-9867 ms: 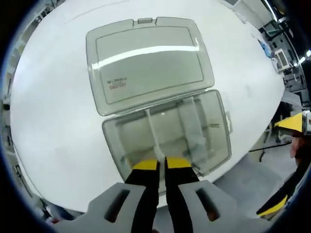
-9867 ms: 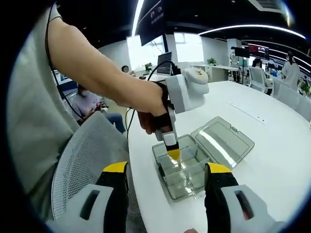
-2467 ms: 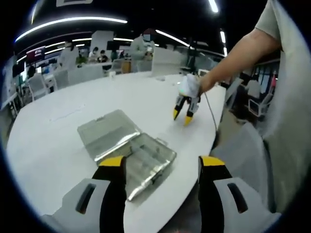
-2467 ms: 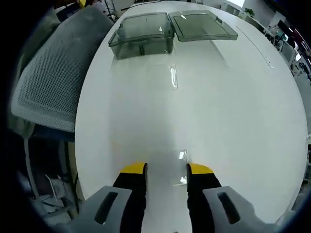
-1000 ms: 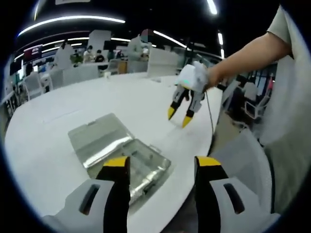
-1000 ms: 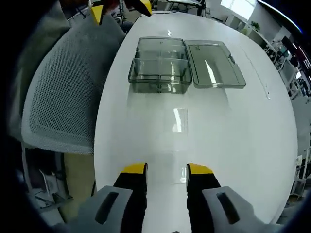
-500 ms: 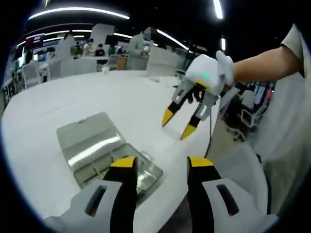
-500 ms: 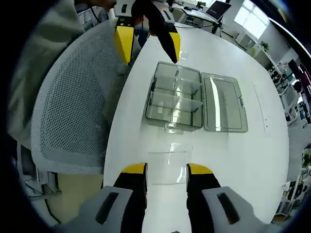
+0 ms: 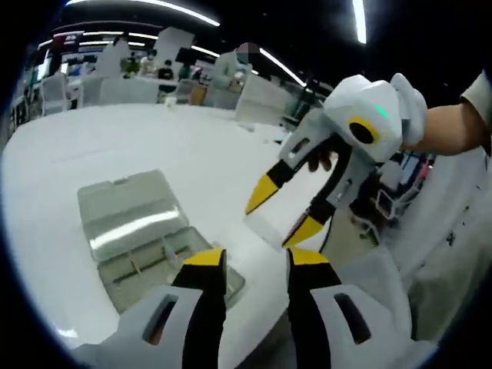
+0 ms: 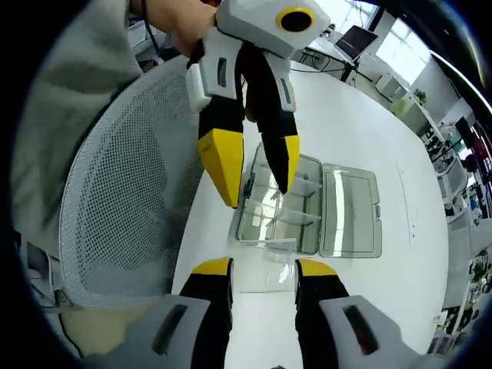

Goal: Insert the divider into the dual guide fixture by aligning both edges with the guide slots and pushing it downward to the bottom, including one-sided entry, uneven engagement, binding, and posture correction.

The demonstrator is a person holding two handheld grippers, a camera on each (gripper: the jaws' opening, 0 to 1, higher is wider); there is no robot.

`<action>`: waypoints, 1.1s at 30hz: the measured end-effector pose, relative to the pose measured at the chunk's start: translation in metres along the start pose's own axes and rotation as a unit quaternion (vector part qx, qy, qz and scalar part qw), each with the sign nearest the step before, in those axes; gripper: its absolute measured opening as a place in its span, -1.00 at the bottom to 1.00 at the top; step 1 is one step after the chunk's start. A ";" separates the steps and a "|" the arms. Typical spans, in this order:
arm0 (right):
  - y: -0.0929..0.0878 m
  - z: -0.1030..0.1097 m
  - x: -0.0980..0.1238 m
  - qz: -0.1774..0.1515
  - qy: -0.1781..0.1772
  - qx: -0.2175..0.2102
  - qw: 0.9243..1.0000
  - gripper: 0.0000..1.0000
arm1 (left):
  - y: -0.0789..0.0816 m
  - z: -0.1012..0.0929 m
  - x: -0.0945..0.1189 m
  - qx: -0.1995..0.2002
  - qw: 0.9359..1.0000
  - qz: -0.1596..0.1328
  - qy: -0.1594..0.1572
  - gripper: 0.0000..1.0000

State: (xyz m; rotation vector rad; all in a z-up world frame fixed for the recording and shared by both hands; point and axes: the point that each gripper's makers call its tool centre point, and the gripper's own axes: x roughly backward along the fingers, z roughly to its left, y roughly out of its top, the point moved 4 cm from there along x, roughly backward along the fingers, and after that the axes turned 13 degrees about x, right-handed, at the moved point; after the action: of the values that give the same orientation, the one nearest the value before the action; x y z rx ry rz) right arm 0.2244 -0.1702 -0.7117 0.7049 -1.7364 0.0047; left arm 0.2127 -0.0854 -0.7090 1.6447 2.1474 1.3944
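Note:
My right gripper (image 10: pixel 264 269) is shut on a clear plastic divider (image 10: pixel 265 278), held in the air above the white table (image 10: pixel 346 123). In the left gripper view the right gripper (image 9: pixel 281 215) comes in from the right with the divider (image 9: pixel 267 223) between its yellow tips. The smoky clear box (image 10: pixel 278 209) lies open below, its lid (image 10: pixel 350 211) flat beside it and partitions standing inside. My left gripper (image 9: pixel 255 261) is open and holds nothing; in the right gripper view the left gripper (image 10: pixel 257 178) hangs over the box (image 9: pixel 157 270), whose lid (image 9: pixel 123 214) lies beyond.
A grey mesh chair (image 10: pixel 115 223) stands against the table's near edge. The person's arm and grey shirt (image 10: pixel 69 69) fill the left side. Desks, chairs and people stand far behind the table (image 9: pixel 115 146).
The right gripper has lifted the divider off the table and carried it towards the box and the left gripper. The left jaws stand closer together than before.

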 end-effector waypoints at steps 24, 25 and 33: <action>0.036 -0.007 0.003 -0.032 -0.024 0.014 0.999 -0.47 | 0.001 0.003 0.006 0.146 0.989 -0.025 -0.030 -0.81; 0.037 -0.008 0.003 -0.032 -0.025 0.014 0.999 -0.47 | 0.001 0.004 0.006 0.153 0.987 -0.028 -0.031 -0.84; 0.041 -0.009 0.004 -0.036 -0.029 0.013 0.999 -0.47 | 0.002 0.005 0.008 0.178 0.983 -0.033 -0.034 -0.92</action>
State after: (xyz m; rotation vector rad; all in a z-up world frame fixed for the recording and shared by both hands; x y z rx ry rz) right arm 0.2130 -0.1355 -0.6907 0.7935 -1.7682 -0.0431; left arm 0.2134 -0.0763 -0.7072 1.6792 2.4963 0.9621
